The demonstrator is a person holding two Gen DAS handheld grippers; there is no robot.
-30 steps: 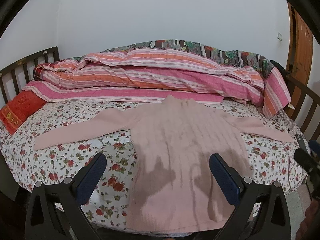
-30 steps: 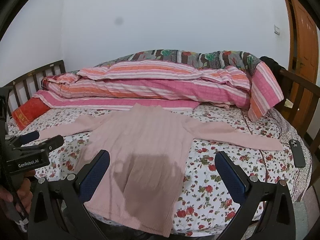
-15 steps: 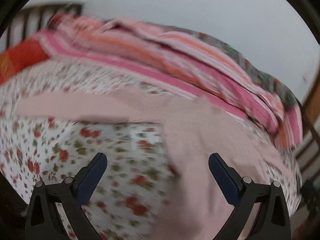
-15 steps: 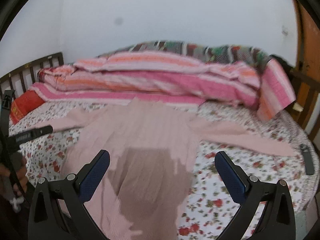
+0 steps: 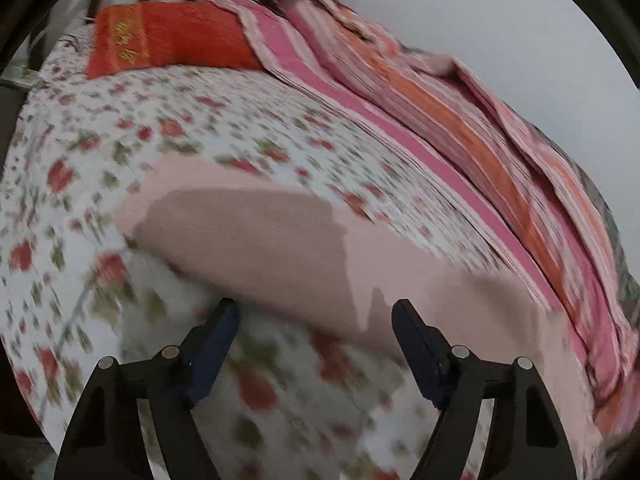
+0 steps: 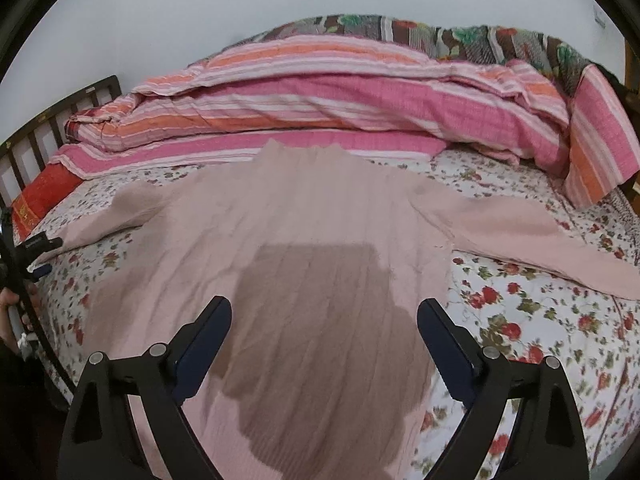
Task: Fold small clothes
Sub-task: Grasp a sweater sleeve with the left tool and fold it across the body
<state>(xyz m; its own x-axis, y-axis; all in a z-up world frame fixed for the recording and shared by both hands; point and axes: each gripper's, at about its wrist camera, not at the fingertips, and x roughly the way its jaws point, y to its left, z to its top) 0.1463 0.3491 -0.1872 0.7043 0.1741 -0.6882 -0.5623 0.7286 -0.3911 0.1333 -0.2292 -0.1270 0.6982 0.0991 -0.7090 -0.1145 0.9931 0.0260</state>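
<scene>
A pale pink knit sweater lies flat on the floral bedsheet with both sleeves spread out. My right gripper is open and empty, hovering over the sweater's body. My left gripper is open and empty, low over the sweater's left sleeve, near its cuff end; this view is motion-blurred. The left gripper also shows at the far left edge of the right wrist view. The right sleeve lies stretched toward the bed's right side.
A folded pink and orange striped quilt lies along the back of the bed. A red pillow sits by the dark wooden headboard at the left. A white wall is behind.
My left gripper has swung left and down from the sweater's body to the left sleeve. My right gripper has moved closer over the sweater's body. Both stay open.
</scene>
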